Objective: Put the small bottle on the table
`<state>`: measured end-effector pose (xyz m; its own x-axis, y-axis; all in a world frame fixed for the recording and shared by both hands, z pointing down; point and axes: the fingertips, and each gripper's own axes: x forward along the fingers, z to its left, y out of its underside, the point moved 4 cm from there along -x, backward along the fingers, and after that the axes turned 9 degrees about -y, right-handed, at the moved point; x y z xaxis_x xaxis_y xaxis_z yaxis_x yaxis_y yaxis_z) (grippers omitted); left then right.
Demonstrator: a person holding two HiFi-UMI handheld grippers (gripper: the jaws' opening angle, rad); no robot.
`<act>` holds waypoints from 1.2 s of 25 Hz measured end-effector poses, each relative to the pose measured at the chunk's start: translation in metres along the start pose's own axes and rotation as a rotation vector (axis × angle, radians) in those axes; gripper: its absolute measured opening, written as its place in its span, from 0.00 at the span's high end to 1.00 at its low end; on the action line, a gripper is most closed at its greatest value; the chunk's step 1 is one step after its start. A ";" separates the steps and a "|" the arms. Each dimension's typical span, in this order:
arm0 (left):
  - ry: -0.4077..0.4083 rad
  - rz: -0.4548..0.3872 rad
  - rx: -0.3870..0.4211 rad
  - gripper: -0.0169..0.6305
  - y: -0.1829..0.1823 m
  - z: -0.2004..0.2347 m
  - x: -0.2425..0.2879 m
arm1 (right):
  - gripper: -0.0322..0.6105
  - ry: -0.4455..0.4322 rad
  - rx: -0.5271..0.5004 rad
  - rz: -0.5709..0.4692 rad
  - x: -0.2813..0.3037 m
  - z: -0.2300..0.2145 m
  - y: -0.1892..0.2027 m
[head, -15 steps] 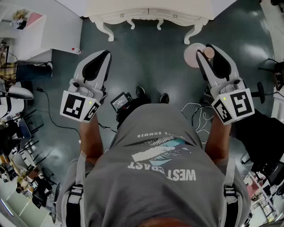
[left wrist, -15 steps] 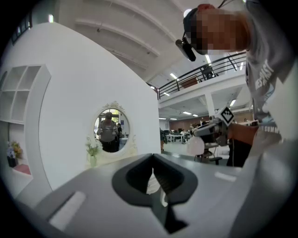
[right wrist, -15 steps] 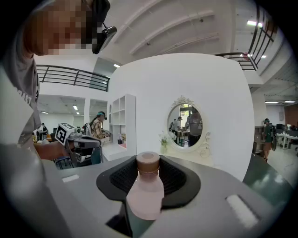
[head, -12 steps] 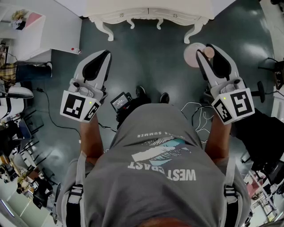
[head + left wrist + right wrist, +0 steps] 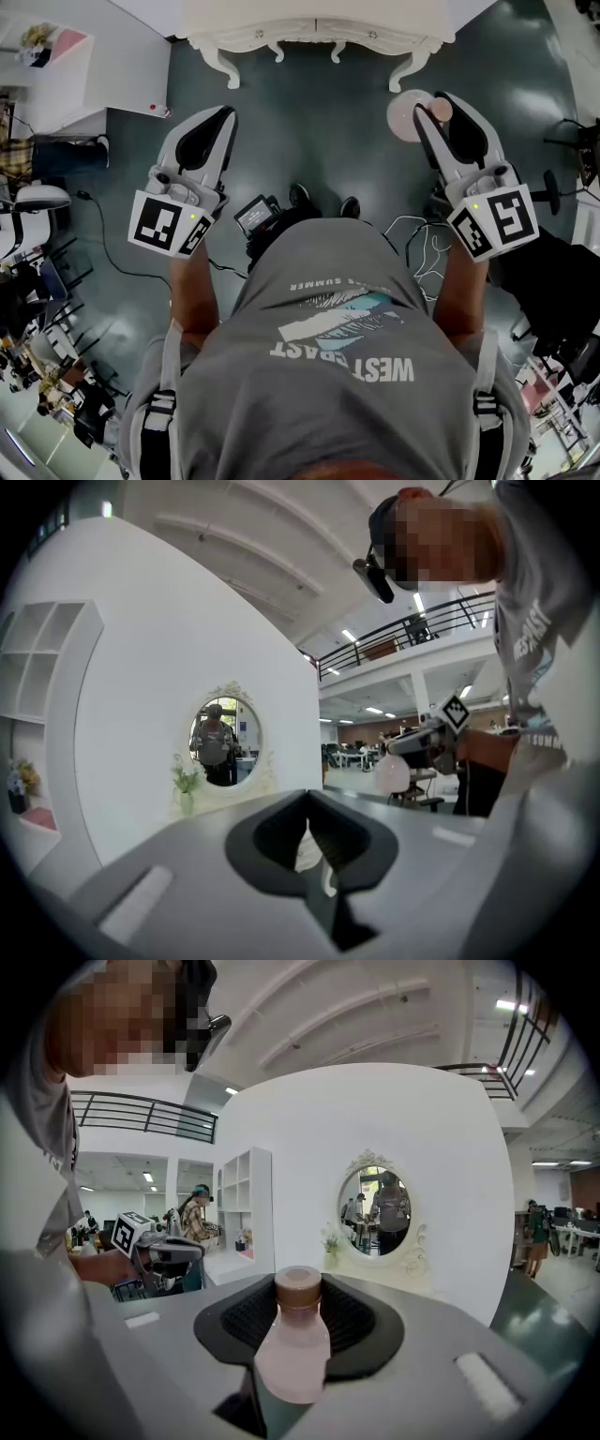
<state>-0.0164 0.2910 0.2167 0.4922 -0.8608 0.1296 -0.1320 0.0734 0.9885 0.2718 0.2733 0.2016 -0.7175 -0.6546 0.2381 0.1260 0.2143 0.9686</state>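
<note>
Standing on the dark glossy floor, a person in a grey printed T-shirt holds both tools out roughly level. The right gripper has its fingers clamped on the small pale-pink bottle with a brown cap, held in the air short of the bench. The left gripper has its fingers drawn together on nothing. Beyond both stands the white ornate bench with curled legs, with an oval mirror behind it.

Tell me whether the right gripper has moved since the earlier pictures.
No. The right gripper, holding the small bottle, keeps its place beside the white table leg.
</note>
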 end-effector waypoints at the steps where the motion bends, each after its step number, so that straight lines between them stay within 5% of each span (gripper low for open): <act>1: 0.002 -0.001 0.000 0.97 0.000 0.003 -0.001 | 0.72 0.000 0.001 -0.003 0.002 0.002 -0.002; 17: 0.035 -0.011 -0.015 0.97 0.016 0.049 -0.025 | 0.72 -0.011 0.031 -0.047 0.046 0.041 -0.016; 30: -0.034 -0.006 -0.015 0.97 0.009 0.056 0.001 | 0.72 -0.105 0.025 -0.044 0.081 0.006 -0.026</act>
<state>-0.0647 0.2625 0.2216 0.4636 -0.8777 0.1216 -0.1162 0.0759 0.9903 0.2064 0.2193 0.1956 -0.7896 -0.5848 0.1856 0.0766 0.2062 0.9755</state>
